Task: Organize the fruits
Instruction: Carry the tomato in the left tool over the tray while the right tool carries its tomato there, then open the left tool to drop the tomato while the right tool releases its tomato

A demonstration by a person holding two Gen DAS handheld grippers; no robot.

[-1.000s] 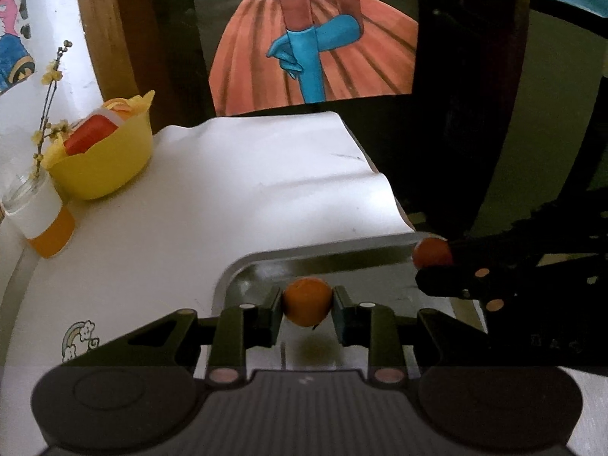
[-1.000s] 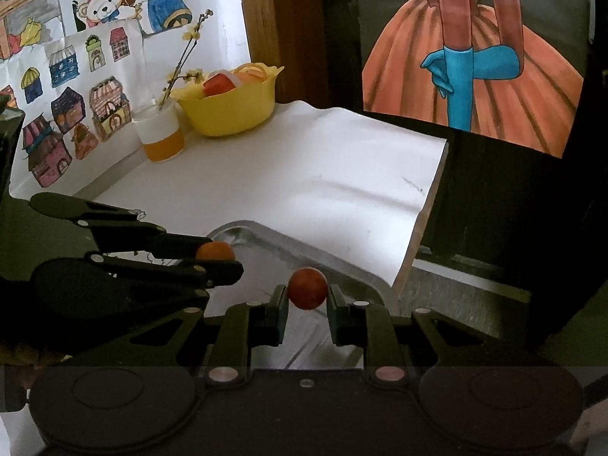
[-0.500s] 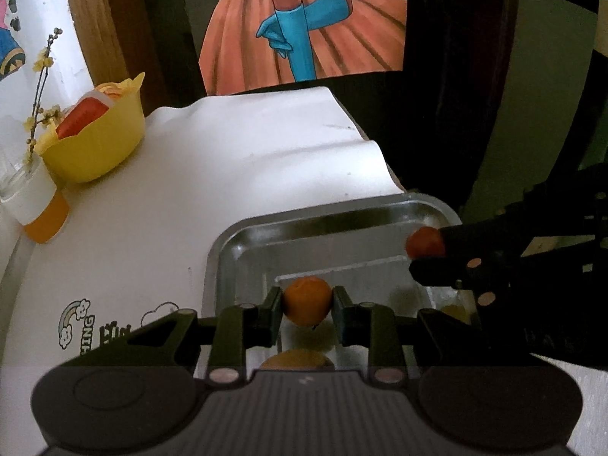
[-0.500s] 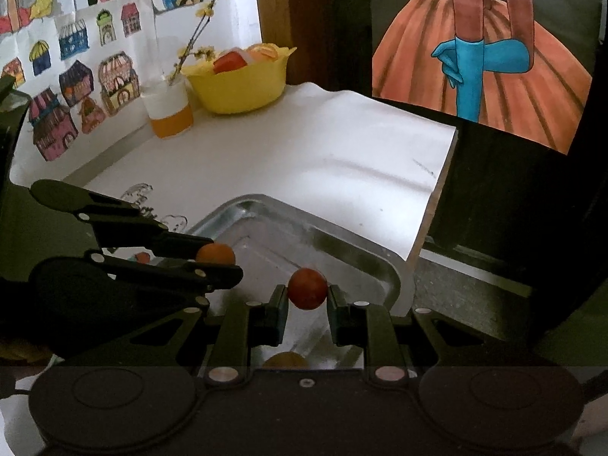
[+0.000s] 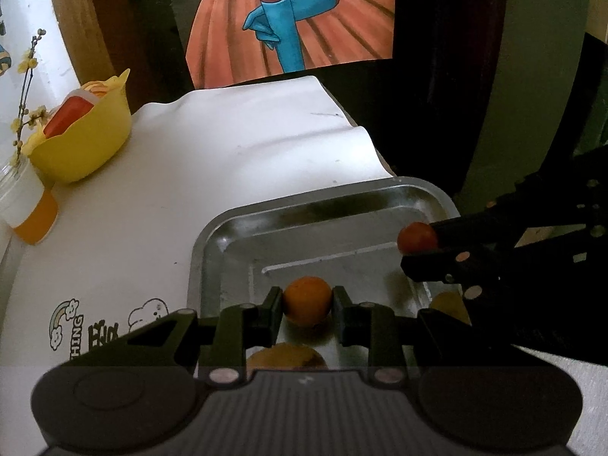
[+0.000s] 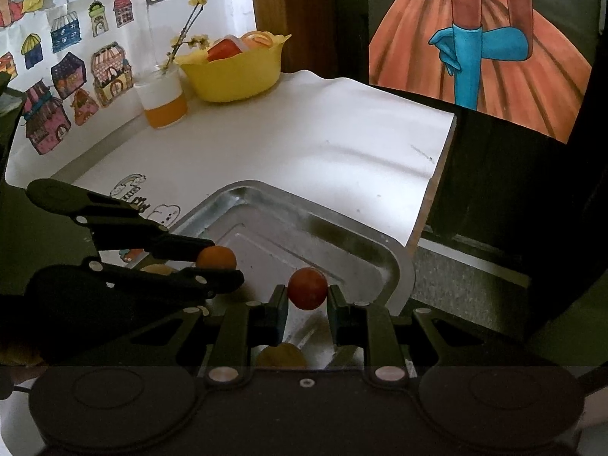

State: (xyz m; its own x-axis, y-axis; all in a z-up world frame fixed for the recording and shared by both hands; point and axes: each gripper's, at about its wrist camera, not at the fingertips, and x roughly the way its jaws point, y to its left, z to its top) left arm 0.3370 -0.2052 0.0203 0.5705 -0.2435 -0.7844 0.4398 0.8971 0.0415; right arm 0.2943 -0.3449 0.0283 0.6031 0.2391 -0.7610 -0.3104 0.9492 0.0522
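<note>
At the far left of the worktop [image 6: 304, 144], by the wall, a cup [image 6: 163, 100] with an orange band holds a flowering twig; just right of it sits a yellow bowl [image 6: 235, 72] filled with food. Nearer, a metal tray [image 5: 212, 250] lies on the white cover. Over the tray's left part the left tool [image 5: 307, 304] is clamped on a small orange fruit [image 5: 307, 300], held above the tray floor. To its right, the right tool [image 6: 306, 304] grips a darker, reddish-orange fruit [image 6: 307, 288] over the tray's right side. Two yellowish fruits [image 5: 285, 357] lie in the tray's near end, partly hidden under the tools.
</note>
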